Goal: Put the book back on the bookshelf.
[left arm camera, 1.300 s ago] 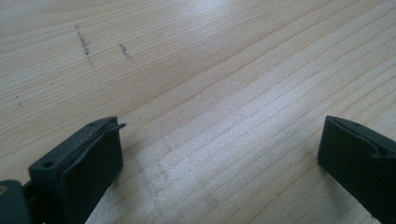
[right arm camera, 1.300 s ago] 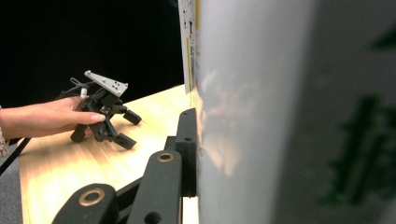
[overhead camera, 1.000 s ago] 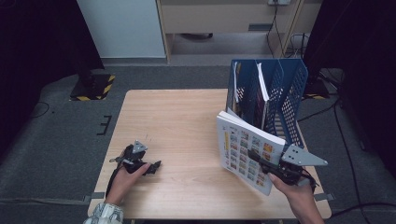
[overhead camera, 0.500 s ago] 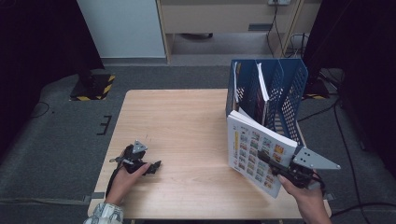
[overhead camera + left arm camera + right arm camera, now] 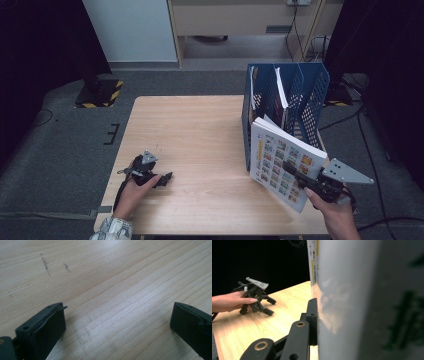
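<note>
A thin magazine (image 5: 277,155) with rows of small colour pictures on its cover stands almost upright at the table's right front, just in front of the blue file rack (image 5: 310,97). My right gripper (image 5: 294,171) is shut on its lower edge. In the right gripper view the magazine (image 5: 362,302) looms close as a pale sheet, with one black pad (image 5: 312,315) pressed flat against it. My left gripper (image 5: 162,178) rests on the table at the front left under a hand, its jaws wide apart over bare wood (image 5: 117,322) with nothing between them.
The wooden table (image 5: 200,125) has its blue rack at the right rear, with a few papers and booklets (image 5: 280,92) upright in its slots. In the right gripper view, the left gripper (image 5: 270,306) lies far across the table. Dark floor surrounds the table.
My right gripper has carried the magazine to the right, nearer the rack's front, and the magazine stands more upright. The left gripper and its hand have not moved.
</note>
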Available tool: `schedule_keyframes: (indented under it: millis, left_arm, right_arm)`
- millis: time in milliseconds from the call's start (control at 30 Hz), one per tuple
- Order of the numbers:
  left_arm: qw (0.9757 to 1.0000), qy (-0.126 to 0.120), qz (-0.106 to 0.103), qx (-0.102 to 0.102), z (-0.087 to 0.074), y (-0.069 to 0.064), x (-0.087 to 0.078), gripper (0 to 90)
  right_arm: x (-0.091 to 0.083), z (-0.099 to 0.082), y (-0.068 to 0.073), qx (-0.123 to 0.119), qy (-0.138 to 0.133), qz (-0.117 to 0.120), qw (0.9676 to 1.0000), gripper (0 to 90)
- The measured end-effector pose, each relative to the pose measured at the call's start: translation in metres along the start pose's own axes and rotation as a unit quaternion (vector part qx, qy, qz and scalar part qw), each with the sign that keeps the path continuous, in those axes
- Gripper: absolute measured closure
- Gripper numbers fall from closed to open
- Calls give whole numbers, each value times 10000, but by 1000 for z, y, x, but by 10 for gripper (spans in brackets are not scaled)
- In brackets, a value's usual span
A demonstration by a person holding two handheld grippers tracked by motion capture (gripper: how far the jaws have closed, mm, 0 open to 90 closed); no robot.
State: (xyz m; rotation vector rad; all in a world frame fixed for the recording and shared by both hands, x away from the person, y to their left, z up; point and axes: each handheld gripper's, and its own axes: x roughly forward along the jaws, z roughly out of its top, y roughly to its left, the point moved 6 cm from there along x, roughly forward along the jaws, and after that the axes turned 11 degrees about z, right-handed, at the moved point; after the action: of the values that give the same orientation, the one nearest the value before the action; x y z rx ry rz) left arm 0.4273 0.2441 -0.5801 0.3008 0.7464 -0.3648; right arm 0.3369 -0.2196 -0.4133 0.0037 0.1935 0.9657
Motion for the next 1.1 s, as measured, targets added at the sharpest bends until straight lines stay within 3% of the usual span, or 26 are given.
schedule_keyframes:
  millis: [500, 867, 1100]
  left_arm:
    - [10000, 0, 10, -10, 0, 0, 0, 0]
    - [10000, 1, 14, -15, 0, 0, 0, 0]
    - [10000, 1, 14, -15, 0, 0, 0, 0]
  right_arm:
    - [-36, 8, -1, 29, -68, -299, 9995, 740]
    - [-58, 40, -1, -32, -104, -503, 9987, 740]
    - [-67, 60, -11, -40, -170, -673, 9976, 740]
